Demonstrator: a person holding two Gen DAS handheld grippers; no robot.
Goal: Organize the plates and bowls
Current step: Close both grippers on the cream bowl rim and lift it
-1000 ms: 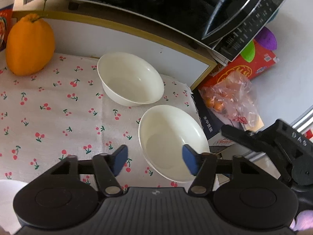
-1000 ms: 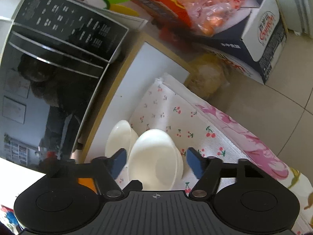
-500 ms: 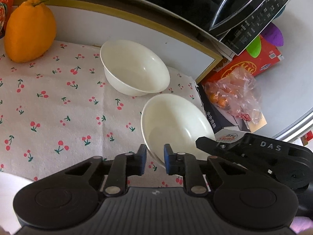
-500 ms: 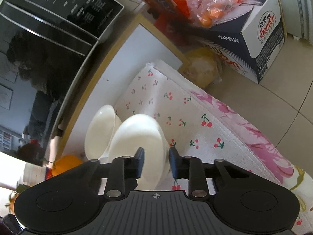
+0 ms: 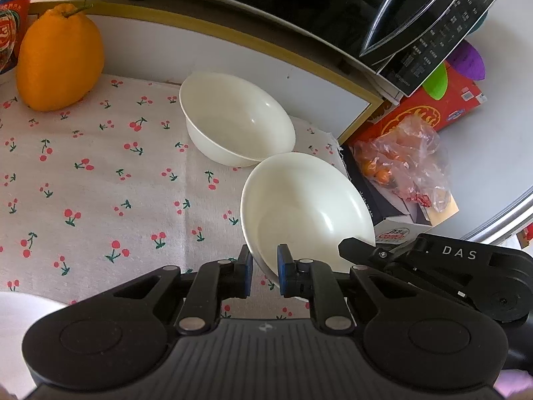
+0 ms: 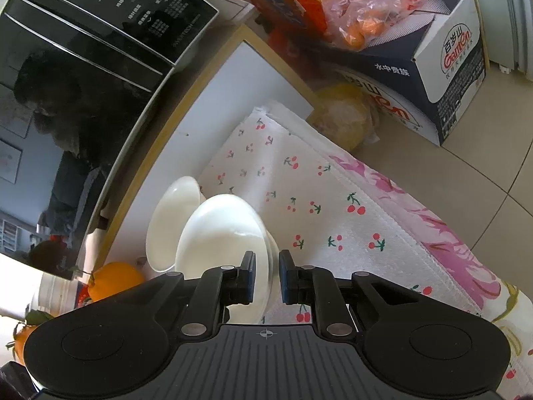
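**Both grippers clamped on the near bowl's rim**

With its blue pads drawn in close, my left gripper (image 5: 265, 275) pinches the near rim of the near bowl (image 5: 309, 210), one pad outside the wall and one inside. My right gripper (image 6: 266, 278) grips the same bowl (image 6: 226, 233) at another part of the rim, its pads likewise on either side of the thin wall. From the left wrist view I see the right tool's black body at the bowl's right edge. The near bowl sits on the cherry-print cloth (image 5: 100, 193), near its right end, and is empty. Just behind it, touching or nearly so, stands the far bowl (image 5: 236, 120), also empty. An orange citrus fruit (image 5: 60, 63) rests on the cloth at far left, well apart from both bowls.
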